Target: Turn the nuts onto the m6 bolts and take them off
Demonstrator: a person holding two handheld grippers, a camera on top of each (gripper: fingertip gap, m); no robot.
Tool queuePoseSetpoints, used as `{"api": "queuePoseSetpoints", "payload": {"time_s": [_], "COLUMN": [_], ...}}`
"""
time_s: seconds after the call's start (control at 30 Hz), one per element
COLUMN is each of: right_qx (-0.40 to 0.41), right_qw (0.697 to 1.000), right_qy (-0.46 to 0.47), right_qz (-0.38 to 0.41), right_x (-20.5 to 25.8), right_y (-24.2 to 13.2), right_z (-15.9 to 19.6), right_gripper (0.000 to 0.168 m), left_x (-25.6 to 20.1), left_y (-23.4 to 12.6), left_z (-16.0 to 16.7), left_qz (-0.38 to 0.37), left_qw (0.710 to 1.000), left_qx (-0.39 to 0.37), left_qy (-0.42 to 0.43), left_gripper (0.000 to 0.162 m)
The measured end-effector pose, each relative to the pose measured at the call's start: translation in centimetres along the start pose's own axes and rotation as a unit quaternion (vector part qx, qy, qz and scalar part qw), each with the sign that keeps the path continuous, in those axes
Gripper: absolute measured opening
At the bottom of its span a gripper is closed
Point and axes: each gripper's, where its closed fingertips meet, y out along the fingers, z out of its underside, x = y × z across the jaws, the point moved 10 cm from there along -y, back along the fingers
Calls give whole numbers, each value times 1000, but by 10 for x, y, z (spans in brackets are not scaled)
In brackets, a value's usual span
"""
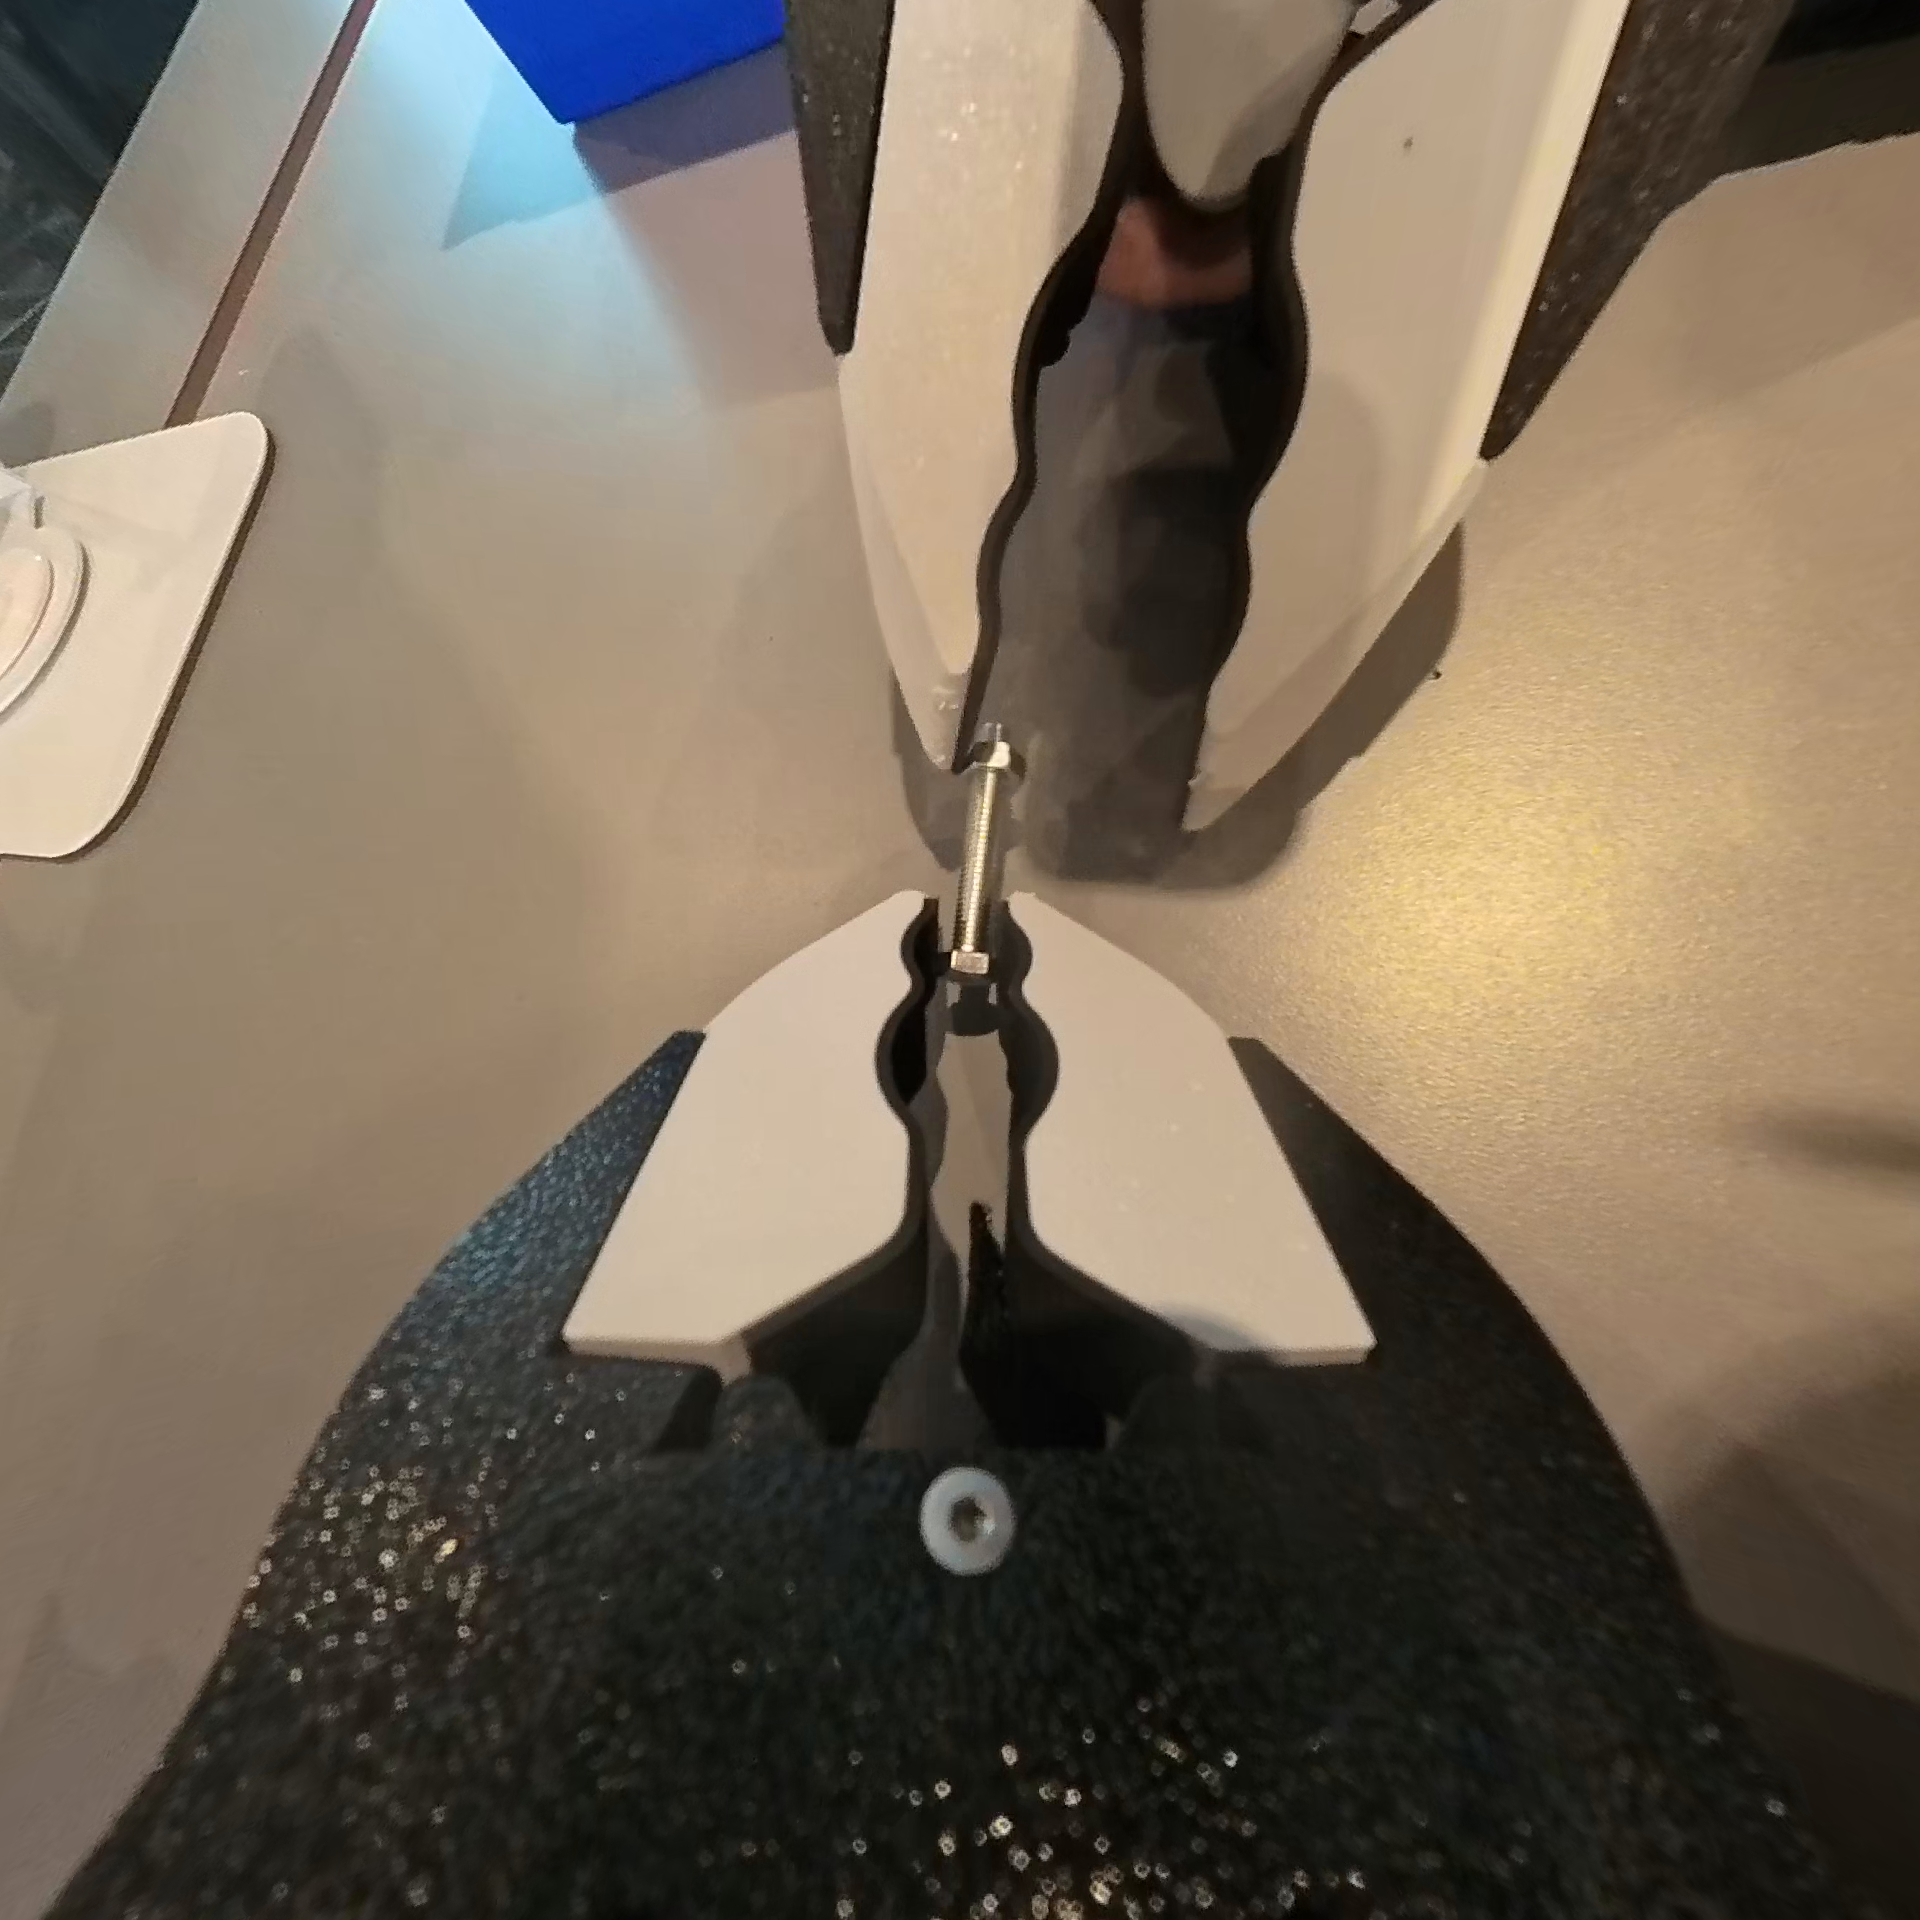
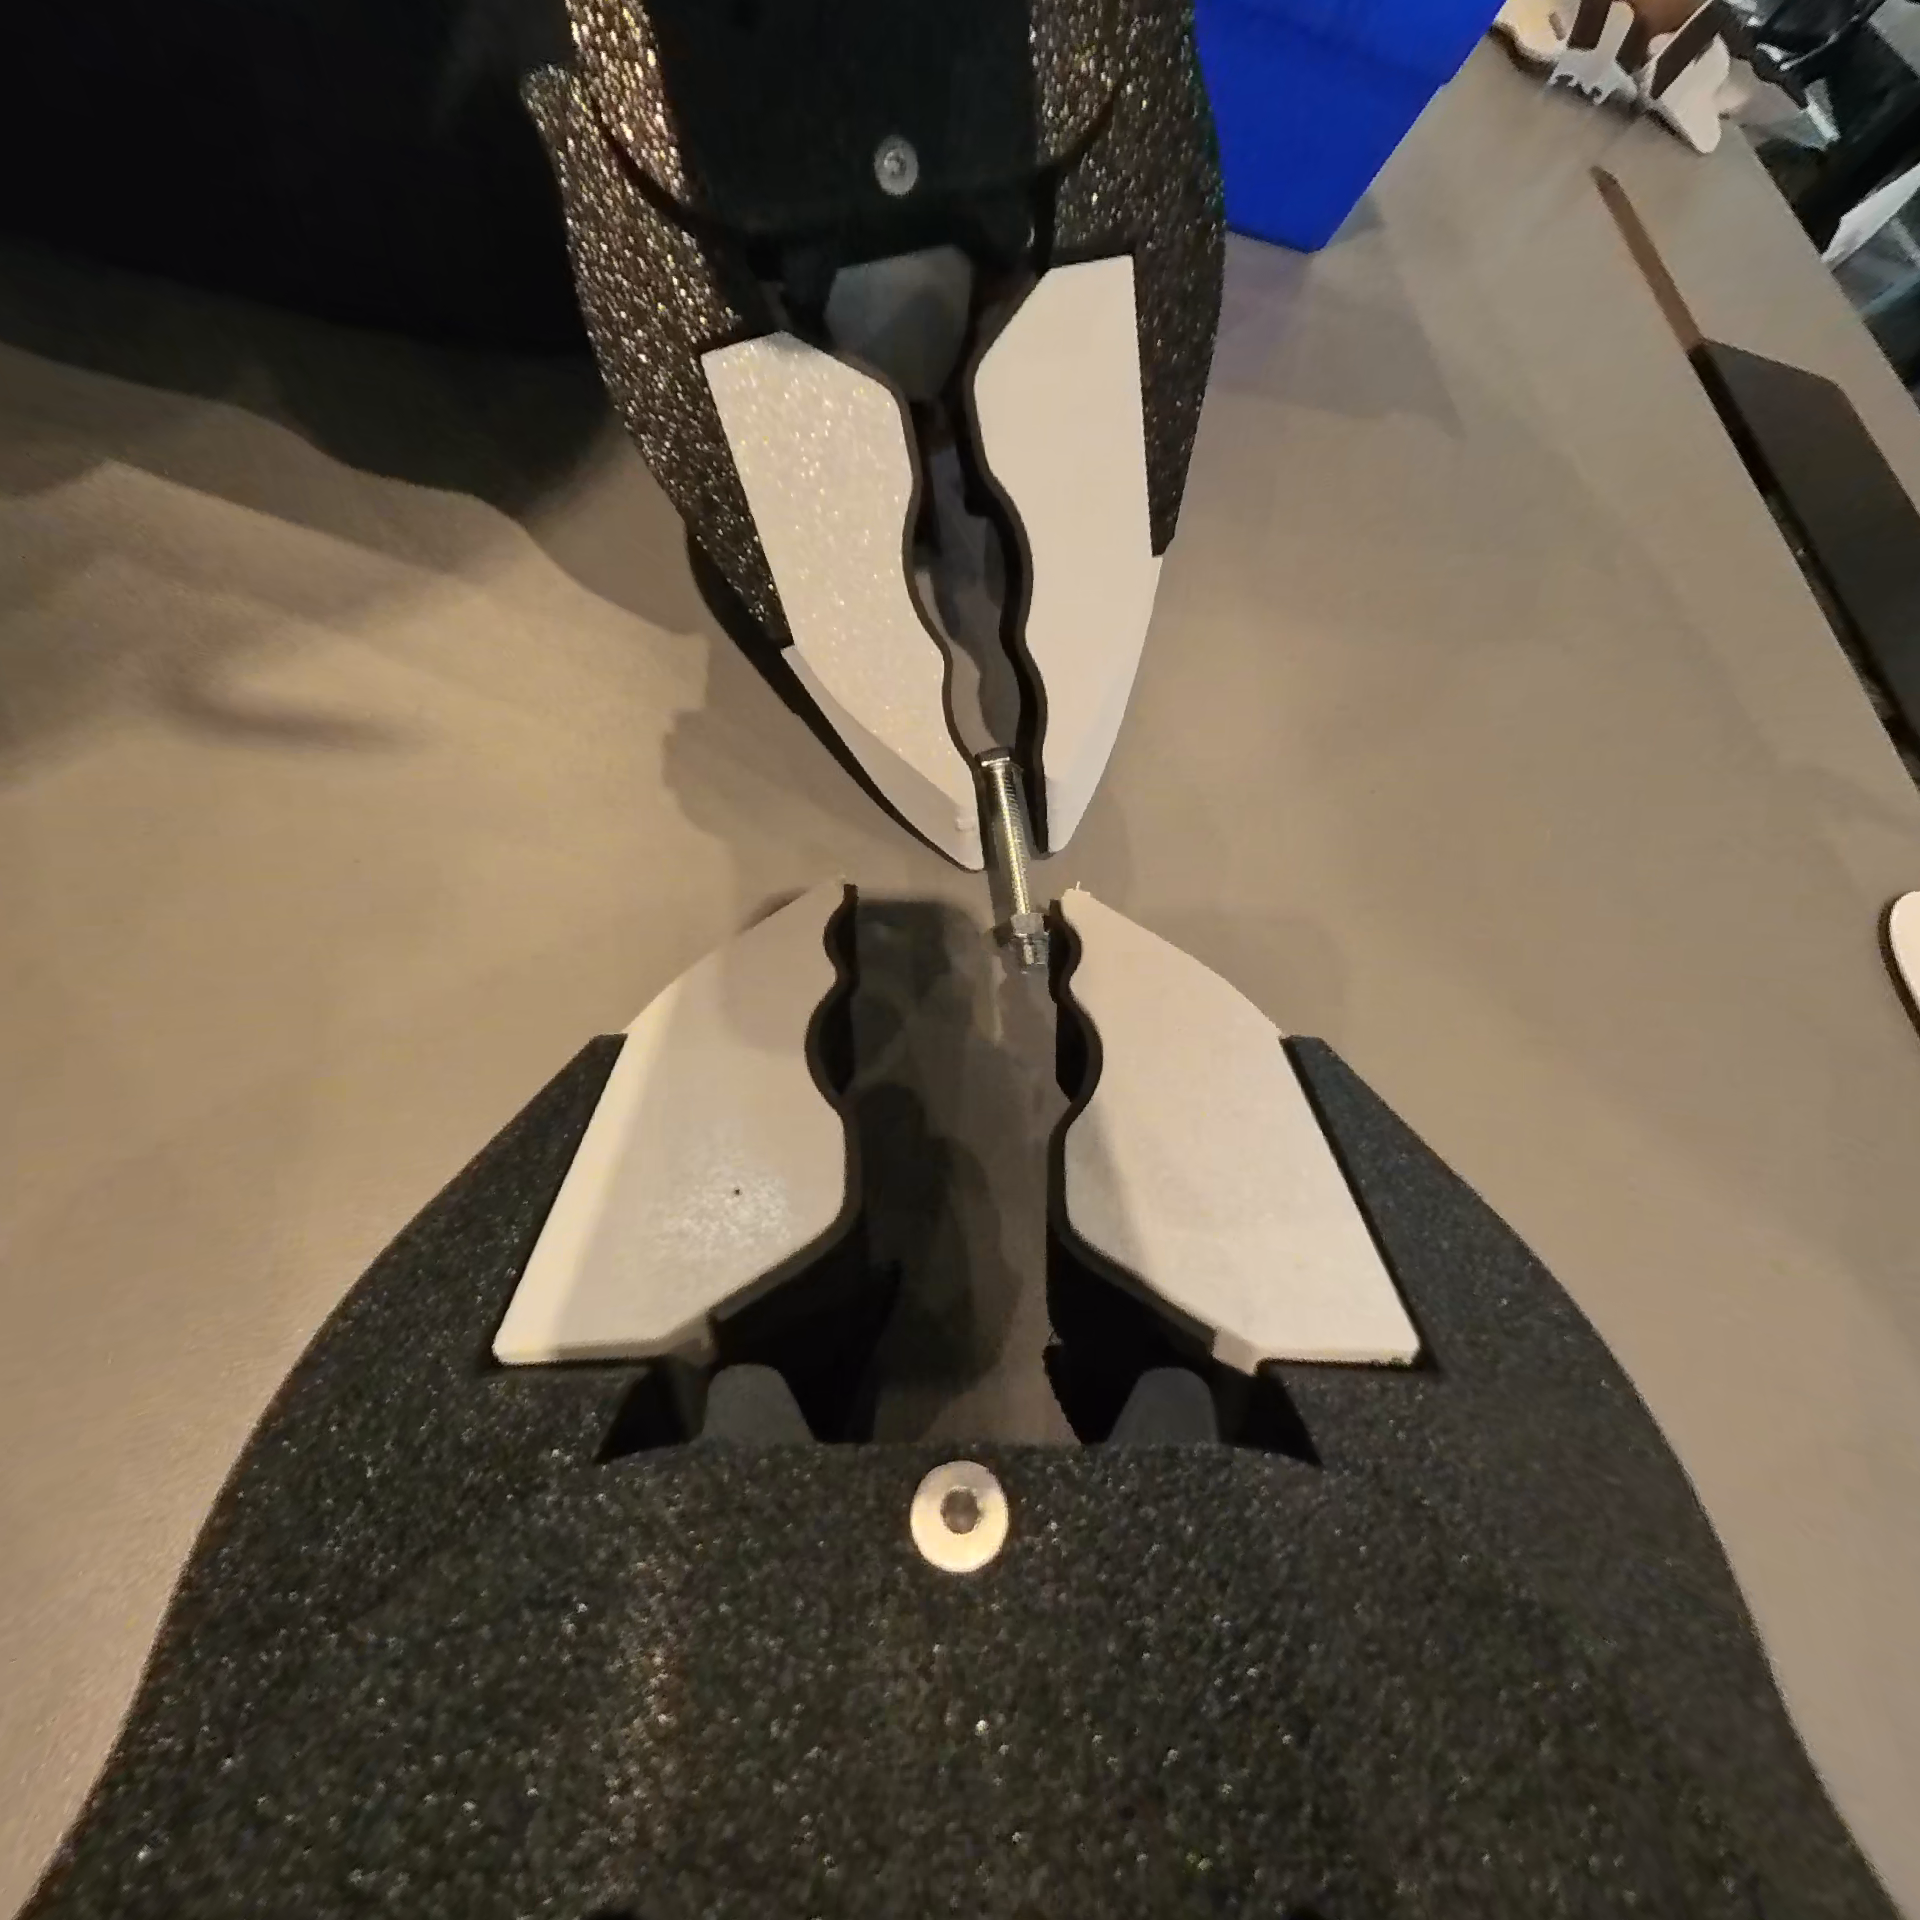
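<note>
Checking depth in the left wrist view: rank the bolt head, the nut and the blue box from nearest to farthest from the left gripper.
1. bolt head: clamped at the left gripper tips.
2. nut: far end of the bolt, against the right gripper, which is open.
3. blue box: far table edge, upper left.

The two grippers meet tip to tip over the grey table (image 1: pixel 520 623), with only the bolt (image 1: pixel 977 862) bridging the small gap. The right gripper (image 2: pixel 951 914) stands open, its nut (image 2: pixel 1018 925) against one finger, so room remains beside it. On the left gripper's (image 1: pixel 971 914) side, a white plate (image 1: pixel 125 623) lies near the edge; a blue box (image 2: pixel 1330 114) stands well behind.
</note>
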Motion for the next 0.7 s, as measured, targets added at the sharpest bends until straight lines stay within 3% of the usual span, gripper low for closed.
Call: {"api": "queuePoseSetpoints", "payload": {"time_s": [0.27,0.4,0.53,0.7], "right_qx": [-4,-29,6,11], "right_qw": [1000,999,999,1000], "right_qy": [0,-8,-21,-21], "right_qz": [-22,11,28,11], "right_x": [2,0,-1,1], "right_y": [-1,-6,-3,-2], "right_z": [-1,-5,-1,-1], "right_gripper": [16,20,28,21], "left_x": [0,0,0,0], "left_y": [0,0,0,0], "left_z": [0,0,0,0], "left_qz": [2,2,2,2], "left_qw": [1000,1000,1000,1000], "left_qx": [0,0,0,0], "left_qy": [-2,-3,-4,-3], "left_gripper": [10,10,10,10]}}
